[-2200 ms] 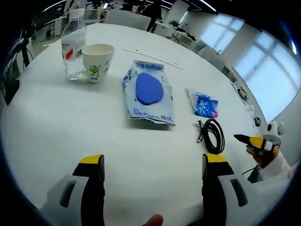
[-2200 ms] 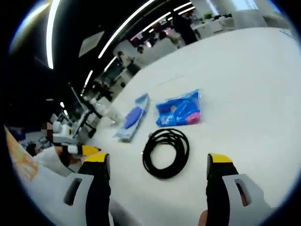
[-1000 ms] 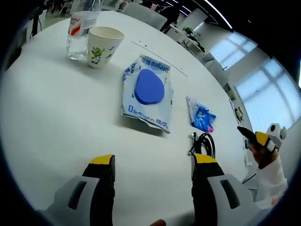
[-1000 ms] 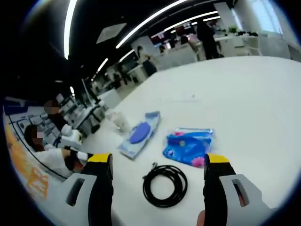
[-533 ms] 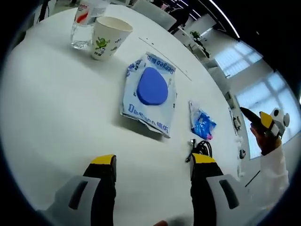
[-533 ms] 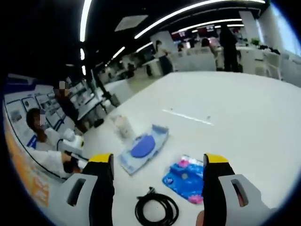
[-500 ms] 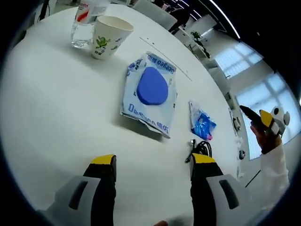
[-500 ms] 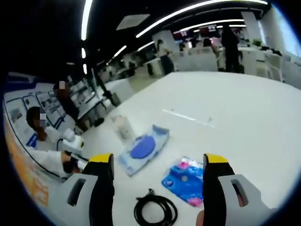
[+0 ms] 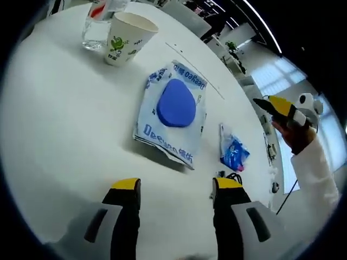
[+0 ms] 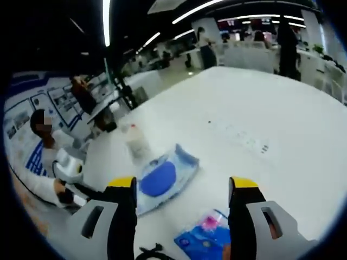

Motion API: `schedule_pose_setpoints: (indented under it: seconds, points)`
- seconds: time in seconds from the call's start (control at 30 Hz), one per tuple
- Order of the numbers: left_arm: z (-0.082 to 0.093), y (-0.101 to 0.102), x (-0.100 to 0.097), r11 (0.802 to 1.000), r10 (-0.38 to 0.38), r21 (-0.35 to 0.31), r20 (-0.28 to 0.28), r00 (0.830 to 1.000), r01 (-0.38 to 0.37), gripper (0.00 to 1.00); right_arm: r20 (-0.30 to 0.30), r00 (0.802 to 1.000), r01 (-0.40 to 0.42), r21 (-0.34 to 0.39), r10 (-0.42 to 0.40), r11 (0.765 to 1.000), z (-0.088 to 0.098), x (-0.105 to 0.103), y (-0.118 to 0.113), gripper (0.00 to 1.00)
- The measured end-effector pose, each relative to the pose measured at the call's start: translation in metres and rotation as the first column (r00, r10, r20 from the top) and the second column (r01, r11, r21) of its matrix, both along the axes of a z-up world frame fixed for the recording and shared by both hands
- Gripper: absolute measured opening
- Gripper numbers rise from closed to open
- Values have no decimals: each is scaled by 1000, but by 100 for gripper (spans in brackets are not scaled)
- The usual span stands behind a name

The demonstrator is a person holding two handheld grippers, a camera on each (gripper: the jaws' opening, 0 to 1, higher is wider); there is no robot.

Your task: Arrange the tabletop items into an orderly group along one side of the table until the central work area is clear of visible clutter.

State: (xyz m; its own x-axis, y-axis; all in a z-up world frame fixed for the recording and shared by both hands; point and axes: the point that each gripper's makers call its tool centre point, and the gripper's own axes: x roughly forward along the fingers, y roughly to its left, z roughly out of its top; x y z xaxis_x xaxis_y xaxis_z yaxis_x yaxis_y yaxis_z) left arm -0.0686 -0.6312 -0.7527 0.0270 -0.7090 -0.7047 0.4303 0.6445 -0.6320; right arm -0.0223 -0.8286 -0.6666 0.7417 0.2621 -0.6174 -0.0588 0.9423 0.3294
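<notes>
Cable (image 9: 236,176) mostly hidden behind left claw (image 9: 174,187); both claws released, right claw (image 10: 181,187) empty.

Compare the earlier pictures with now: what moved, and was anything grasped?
Only the hands moved: the right gripper rose away from the table. Nothing grasped; both stayed open. Bottle, cup, wipes pack, blue packet and cable stayed put.
</notes>
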Motion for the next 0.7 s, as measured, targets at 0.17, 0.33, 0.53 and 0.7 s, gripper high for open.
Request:
schedule_pose_setpoints:
  seconds: [0.17,0.33,0.53,0.7]
  points:
    - [-1,0,1,1000,4,6,-7,1000,-4,48,-87,994,-66,16,67,998,-33,21,5,69]
    - [-1,-2,5,998,68,3,-40,997,-68,47,-72,992,-108,-3,107,994,-42,53,4,67]
    - [-3,-9,10,995,96,-4,-49,994,-96,43,-72,980,-185,-4,184,983,-62,84,15,61]
    - [-3,-16,14,990,139,-15,-100,985,-141,42,-50,980,-196,-23,194,980,-77,99,21,43]
